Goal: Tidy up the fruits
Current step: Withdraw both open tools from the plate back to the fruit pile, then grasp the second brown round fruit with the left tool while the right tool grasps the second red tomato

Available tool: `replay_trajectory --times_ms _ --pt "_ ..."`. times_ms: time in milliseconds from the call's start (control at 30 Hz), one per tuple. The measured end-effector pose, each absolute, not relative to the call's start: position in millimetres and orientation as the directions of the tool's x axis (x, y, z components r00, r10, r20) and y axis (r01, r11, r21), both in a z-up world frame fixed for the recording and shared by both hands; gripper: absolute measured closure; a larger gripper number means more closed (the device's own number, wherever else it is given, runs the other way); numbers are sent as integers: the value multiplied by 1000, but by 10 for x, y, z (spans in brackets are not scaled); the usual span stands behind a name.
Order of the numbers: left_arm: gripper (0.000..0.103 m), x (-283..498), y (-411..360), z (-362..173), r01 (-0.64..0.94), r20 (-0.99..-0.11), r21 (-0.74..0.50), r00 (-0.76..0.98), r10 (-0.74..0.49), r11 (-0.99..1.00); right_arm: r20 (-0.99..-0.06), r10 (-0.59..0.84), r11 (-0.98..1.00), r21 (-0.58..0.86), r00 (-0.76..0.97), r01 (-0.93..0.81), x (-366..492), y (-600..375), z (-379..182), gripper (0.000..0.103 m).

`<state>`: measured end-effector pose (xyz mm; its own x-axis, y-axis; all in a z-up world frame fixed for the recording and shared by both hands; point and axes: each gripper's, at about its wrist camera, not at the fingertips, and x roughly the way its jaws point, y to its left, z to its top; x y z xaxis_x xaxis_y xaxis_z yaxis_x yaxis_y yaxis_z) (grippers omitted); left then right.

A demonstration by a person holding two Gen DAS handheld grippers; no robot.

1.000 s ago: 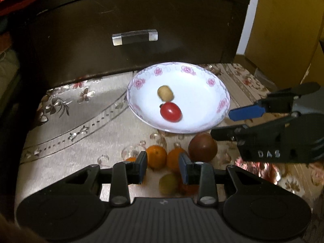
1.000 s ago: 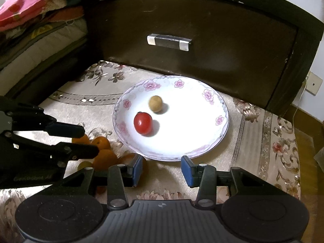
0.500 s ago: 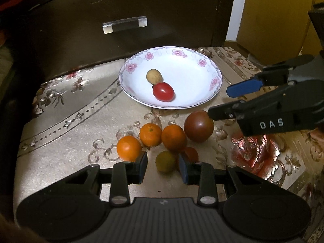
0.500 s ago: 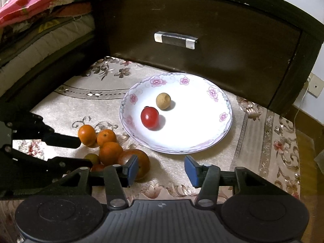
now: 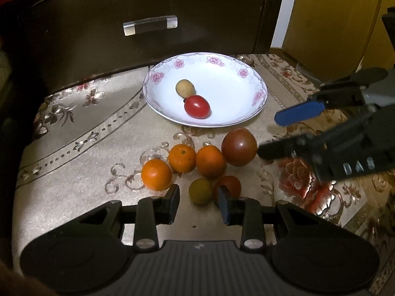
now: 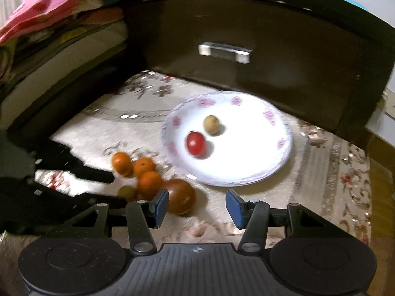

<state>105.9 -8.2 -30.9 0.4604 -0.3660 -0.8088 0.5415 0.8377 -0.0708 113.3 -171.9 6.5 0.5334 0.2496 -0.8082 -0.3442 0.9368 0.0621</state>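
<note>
A white floral plate point(image 5: 246, 83) point(image 6: 274, 162) holds a red tomato point(image 5: 197, 106) point(image 6: 195, 144) and a small tan fruit point(image 5: 184, 87) point(image 6: 211, 124). In front of it lie three oranges point(image 5: 182, 159) point(image 6: 145, 167), a dark brown tomato point(image 5: 239, 147) point(image 6: 179, 196), a small green fruit point(image 5: 200, 191) point(image 6: 127, 192) and a small red fruit point(image 5: 230, 184). My left gripper point(image 5: 198, 203) is open, with the green fruit just ahead between its fingers. My right gripper point(image 6: 197, 206) is open and empty, just right of the brown tomato; it also shows in the left wrist view point(image 5: 281, 133).
The fruit sits on a beige floral cloth point(image 5: 74, 148) over a low surface. A dark wooden drawer front point(image 5: 148, 5) with a clear handle point(image 5: 150, 25) stands right behind the plate. Bedding point(image 6: 37, 37) lies at far left, a yellow cabinet point(image 5: 333, 12) at right.
Both grippers have drawn back from the plate, bringing the loose fruits into fuller view. The right gripper's jaws have opened wider. The fruits have not moved.
</note>
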Motion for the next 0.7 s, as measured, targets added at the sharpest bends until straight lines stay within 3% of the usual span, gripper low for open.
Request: replay_trajectory --times_ms 400,500,600,700 --pt "64 1018 40 -273 542 -814 -65 457 -359 838 -845 324 865 83 425 -495 1026 -1342 -106 56" --pt "64 1031 84 -281 532 -816 -54 464 -344 845 -840 332 855 76 428 -513 1024 -1267 -145 51" --pt "64 1037 144 -285 527 -818 -63 460 -347 848 -838 345 851 89 423 -517 1041 -1216 -154 53" --pt "64 1034 176 -292 524 -818 -65 460 -346 849 -843 351 847 99 408 -523 1041 -1189 -183 62"
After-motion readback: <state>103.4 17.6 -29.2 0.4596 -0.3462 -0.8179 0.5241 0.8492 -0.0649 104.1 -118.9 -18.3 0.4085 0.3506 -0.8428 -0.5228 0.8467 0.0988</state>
